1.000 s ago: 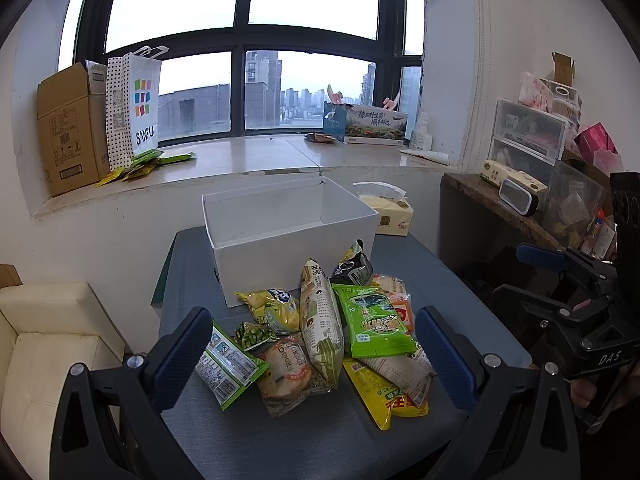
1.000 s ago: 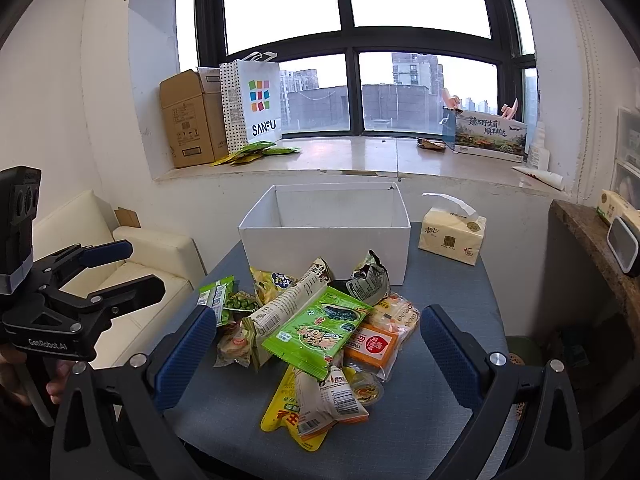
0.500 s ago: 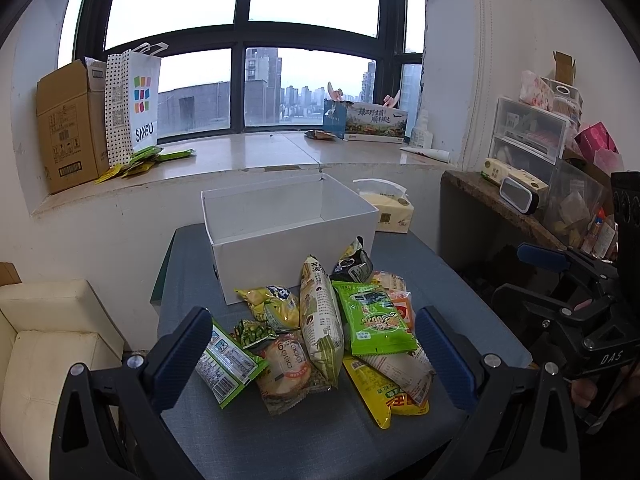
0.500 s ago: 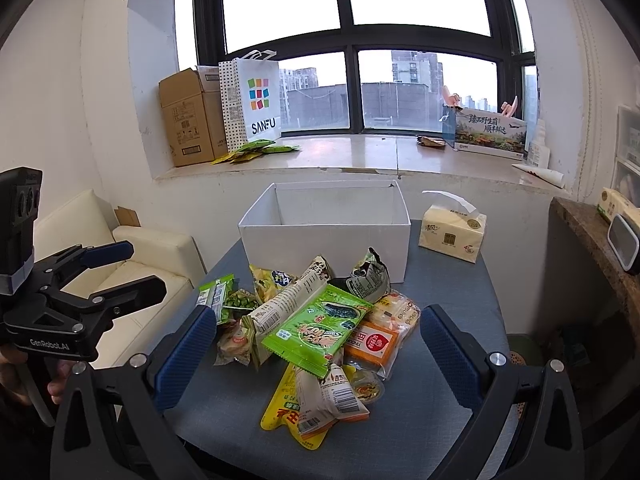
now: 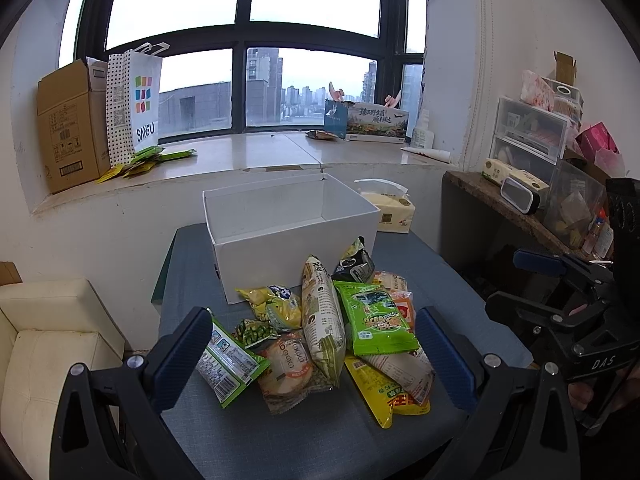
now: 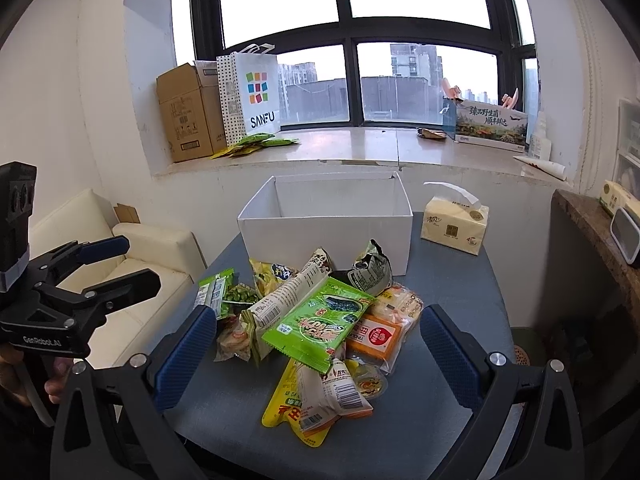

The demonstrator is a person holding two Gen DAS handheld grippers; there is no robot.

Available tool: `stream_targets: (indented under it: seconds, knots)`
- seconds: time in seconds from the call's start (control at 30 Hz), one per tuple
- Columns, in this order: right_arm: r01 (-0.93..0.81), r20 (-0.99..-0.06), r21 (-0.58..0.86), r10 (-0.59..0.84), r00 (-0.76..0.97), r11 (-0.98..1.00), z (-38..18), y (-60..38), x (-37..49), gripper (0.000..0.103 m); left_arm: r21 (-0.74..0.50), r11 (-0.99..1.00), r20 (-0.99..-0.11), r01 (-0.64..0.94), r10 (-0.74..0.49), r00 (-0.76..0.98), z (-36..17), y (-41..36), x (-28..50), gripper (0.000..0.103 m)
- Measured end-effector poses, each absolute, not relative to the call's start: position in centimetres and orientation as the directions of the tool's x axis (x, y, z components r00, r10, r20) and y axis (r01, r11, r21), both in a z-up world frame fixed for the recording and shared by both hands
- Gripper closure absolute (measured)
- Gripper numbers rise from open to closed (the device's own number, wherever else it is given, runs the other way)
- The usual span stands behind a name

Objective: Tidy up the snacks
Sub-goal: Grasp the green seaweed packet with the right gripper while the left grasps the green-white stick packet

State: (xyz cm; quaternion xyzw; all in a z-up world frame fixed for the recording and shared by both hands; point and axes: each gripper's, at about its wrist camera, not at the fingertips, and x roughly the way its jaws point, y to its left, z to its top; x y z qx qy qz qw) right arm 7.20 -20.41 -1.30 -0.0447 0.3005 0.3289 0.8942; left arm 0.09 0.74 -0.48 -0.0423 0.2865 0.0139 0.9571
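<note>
from the left wrist view, the left gripper point(image 5: 312, 354) hangs low in the frame with its blue-padded fingers spread wide and nothing between them. the heap of snack packets point(image 5: 324, 328) lies on the grey table point(image 5: 192, 264) at centre frame, just in front of the white box point(image 5: 292, 236), which looks empty as far as i can see in. the tall striped bag point(image 5: 322, 318) leans up against the box's front wall; the green seaweed packet point(image 5: 374, 320) lies flat on top of the others. these are all crinkly foil or plastic pouches, light and puffy (air inside, i'd guess), so they will likely squash and slide under the pads. a sealed end seam or a flat edge looks the surest place to pinch. the right gripper point(image 5: 532, 284) shows at the right edge, fingers parted and empty.

in the right wrist view, the right gripper point(image 6: 318, 352) sits bottom centre, wide apart, holding nothing, with the pile just beyond it. the green seaweed packet point(image 6: 320, 324) is uppermost and nearest, its lower edge free to nip. the orange packet point(image 6: 374, 338) beside it looks flatter and stiffer. a tissue pack point(image 6: 454, 226) stands to the right of the box.
</note>
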Motion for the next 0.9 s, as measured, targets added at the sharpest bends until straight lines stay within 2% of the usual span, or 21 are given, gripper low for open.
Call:
stream_targets:
  seconds: [0.23, 0.47, 0.57, 0.83, 0.9]
  knots:
    - [-0.603, -0.591, 0.167, 0.569, 0.572, 0.78, -2.4, -20.0, 8.2, 0.0, -0.077, 0.995, -0.546, -0.058, 0.006, 0.838, -0.4, 1.1, -0.1, 0.0]
    - [-0.494, -0.707, 0.283, 0.527, 0.472, 0.822, -6.2, -17.9, 13.0, 0.0, -0.124, 0.988, -0.539, -0.096, 0.014, 0.842, -0.8, 2.7, -0.3, 0.0]
    - [-0.441, -0.775, 0.269, 0.464, 0.428, 0.856, -8.5, -16.1, 15.7, 0.0, -0.134, 0.985, -0.544, -0.112, 0.022, 0.838, -1.2, 3.4, -0.4, 0.0]
    - [-0.387, -0.853, 0.278, 0.411, 0.321, 0.879, -12.6, -11.7, 20.0, 0.0, -0.166, 0.976, -0.559, -0.144, 0.027, 0.829, -2.2, 5.2, -0.7, 0.0]
    - [-0.393, -0.872, 0.235, 0.372, 0.319, 0.889, -13.3, -10.8, 20.2, 0.0, -0.174, 0.973, -0.562, -0.151, 0.028, 0.827, -2.5, 5.8, -0.8, 0.0]
